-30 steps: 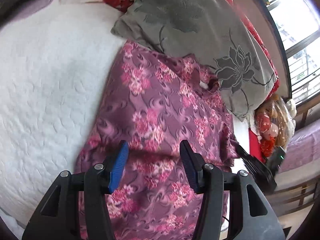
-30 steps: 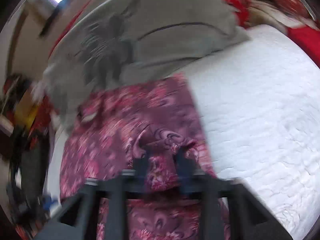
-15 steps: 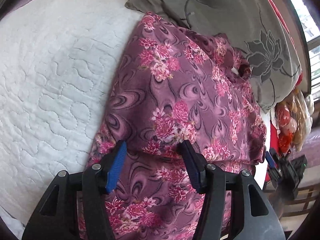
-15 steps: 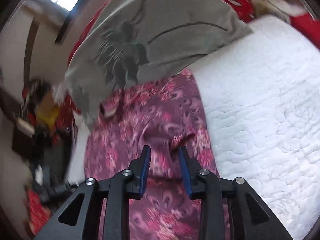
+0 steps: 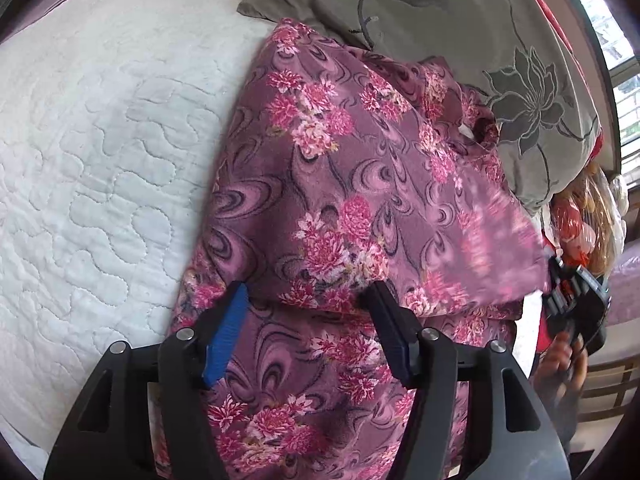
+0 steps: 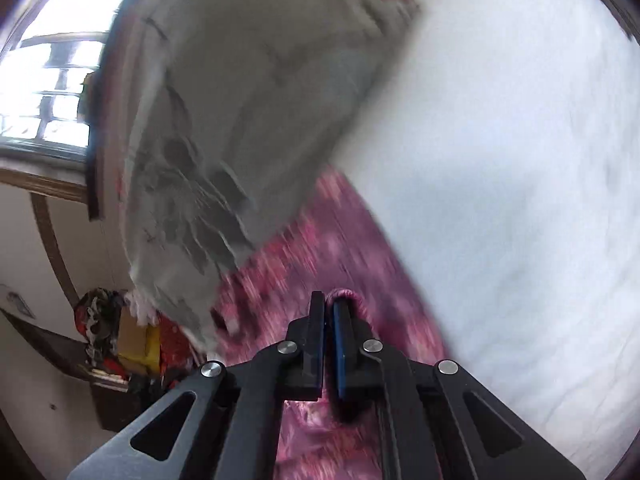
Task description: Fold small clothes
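Observation:
A purple garment with pink flowers (image 5: pixel 340 160) lies folded over itself on a white quilted bed (image 5: pixel 100 140). My left gripper (image 5: pixel 306 300) points down at it with the jaws opening. The folded edge runs between the blue pads (image 5: pixel 224 332), which stand apart from it. The right wrist view is blurred. There my right gripper (image 6: pixel 328 300) is shut on a pinched loop of the garment (image 6: pixel 320 240). The left wrist view shows that same right gripper (image 5: pixel 576 300) at the garment's right edge, held by a hand (image 5: pixel 564 360).
A grey pillow with a dark flower print (image 5: pixel 460 40) lies against the garment's far edge and looms large in the right wrist view (image 6: pixel 240 120). Bags and clutter (image 5: pixel 580 220) stand beside the bed under a window (image 6: pixel 44 92). The white quilt (image 6: pixel 520 160) stretches to the right.
My left gripper has sunk closer to the garment and its jaws stand wider. The right gripper went from a half-open gap to shut on the cloth, and it rolled and swung sideways.

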The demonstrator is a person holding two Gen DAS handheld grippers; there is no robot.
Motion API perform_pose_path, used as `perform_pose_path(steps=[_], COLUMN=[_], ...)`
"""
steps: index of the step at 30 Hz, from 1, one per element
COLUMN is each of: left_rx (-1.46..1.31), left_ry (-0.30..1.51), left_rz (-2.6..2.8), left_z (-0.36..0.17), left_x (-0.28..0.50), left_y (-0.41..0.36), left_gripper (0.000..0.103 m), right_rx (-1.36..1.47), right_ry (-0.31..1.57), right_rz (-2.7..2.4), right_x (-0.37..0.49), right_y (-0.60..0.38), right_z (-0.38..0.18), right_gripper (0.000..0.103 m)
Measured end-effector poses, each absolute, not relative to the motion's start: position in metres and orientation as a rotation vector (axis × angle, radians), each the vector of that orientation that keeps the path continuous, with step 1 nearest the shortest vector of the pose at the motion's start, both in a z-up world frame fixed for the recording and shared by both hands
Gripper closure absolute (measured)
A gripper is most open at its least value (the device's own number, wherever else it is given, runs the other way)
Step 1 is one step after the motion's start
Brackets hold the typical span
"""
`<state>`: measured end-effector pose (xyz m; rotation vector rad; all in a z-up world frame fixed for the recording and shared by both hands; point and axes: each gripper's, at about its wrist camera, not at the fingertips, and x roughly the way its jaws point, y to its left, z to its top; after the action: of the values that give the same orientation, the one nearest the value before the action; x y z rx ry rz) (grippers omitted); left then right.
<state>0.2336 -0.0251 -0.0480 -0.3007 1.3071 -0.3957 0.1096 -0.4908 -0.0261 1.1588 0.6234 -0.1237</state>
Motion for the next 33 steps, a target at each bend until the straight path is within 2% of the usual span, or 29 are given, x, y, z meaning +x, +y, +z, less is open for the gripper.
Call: perform_pose_path(steps=[4, 5, 7, 8, 9, 11, 12, 13, 14, 15, 19, 21, 23, 24, 26, 29, 30, 31, 32, 33], left_rx=[-0.3, -0.298, -0.296, -0.296, -0.295, -0.284, -0.276, -0.272, -0.271, -0.273, -0.279, -0.233, -0.164, -0.138, -0.148, -0.173, -0.173, -0.164, -0.149, -0.111], left_ry=[1.304, 1.304, 1.303, 1.302, 1.301, 1.3, 1.303, 1.305, 1.303, 1.292, 1.187, 1.192, 1.254, 1.299, 1.279, 1.238, 1.254, 1.29, 1.322, 1.318], left_rz=[-0.4, -0.404, -0.406, -0.403, -0.4, -0.388, -0.385, -0.383, -0.387, -0.398, -0.448, -0.402, -0.337, -0.312, -0.333, -0.376, -0.38, -0.381, -0.374, -0.358], left_z=[-0.049, -0.049, -0.049, -0.049, -0.049, -0.048, -0.046, -0.045, -0.04, -0.035, -0.01, -0.013, -0.028, -0.036, -0.033, -0.026, -0.031, -0.042, -0.052, -0.058], left_x=[0.234, 0.234, 0.234, 0.234, 0.233, 0.233, 0.232, 0.231, 0.229, 0.226, 0.219, 0.227, 0.238, 0.241, 0.237, 0.227, 0.227, 0.227, 0.226, 0.225], left_y=[-0.025, -0.025, -0.025, -0.025, -0.025, -0.027, -0.029, -0.029, -0.029, -0.028, -0.023, -0.025, -0.028, -0.029, -0.025, -0.025, -0.028, -0.034, -0.039, -0.044], left_gripper=[0.041, 0.041, 0.041, 0.041, 0.041, 0.04, 0.04, 0.041, 0.041, 0.041, 0.04, 0.04, 0.04, 0.042, 0.042, 0.04, 0.04, 0.04, 0.04, 0.038], right_rx=[1.005, 1.012, 1.028, 1.006, 0.972, 0.887, 0.879, 0.887, 0.869, 0.822, 0.704, 0.638, 0.582, 0.576, 0.565, 0.538, 0.514, 0.487, 0.456, 0.421], right_ry=[0.674, 0.674, 0.697, 0.727, 0.757, 0.852, 0.878, 0.893, 0.889, 0.866, 0.777, 0.851, 1.014, 1.015, 0.943, 0.831, 0.838, 0.887, 0.965, 1.047], right_rz=[-0.273, -0.241, -0.147, -0.118, -0.104, -0.126, -0.121, -0.092, -0.059, -0.053, -0.075, -0.114, -0.148, -0.15, -0.191, -0.104, -0.082, -0.061, -0.058, -0.068], right_x=[0.116, 0.114, 0.111, 0.108, 0.107, 0.11, 0.112, 0.113, 0.115, 0.115, 0.11, 0.116, 0.13, 0.13, 0.117, 0.104, 0.104, 0.107, 0.112, 0.115], right_y=[-0.506, -0.507, -0.504, -0.499, -0.492, -0.475, -0.471, -0.467, -0.462, -0.459, -0.458, -0.456, -0.45, -0.45, -0.451, -0.442, -0.435, -0.428, -0.422, -0.416], right_z=[-0.015, -0.014, -0.014, -0.014, -0.016, -0.026, -0.032, -0.037, -0.036, -0.028, -0.004, -0.013, -0.035, -0.035, -0.015, 0.009, 0.008, -0.001, -0.015, -0.03], right_gripper=[0.103, 0.096, 0.096, 0.092, 0.086, 0.05, 0.05, 0.055, 0.078, 0.092, 0.094, 0.094, 0.093, 0.094, 0.085, 0.084, 0.081, 0.072, 0.068, 0.069])
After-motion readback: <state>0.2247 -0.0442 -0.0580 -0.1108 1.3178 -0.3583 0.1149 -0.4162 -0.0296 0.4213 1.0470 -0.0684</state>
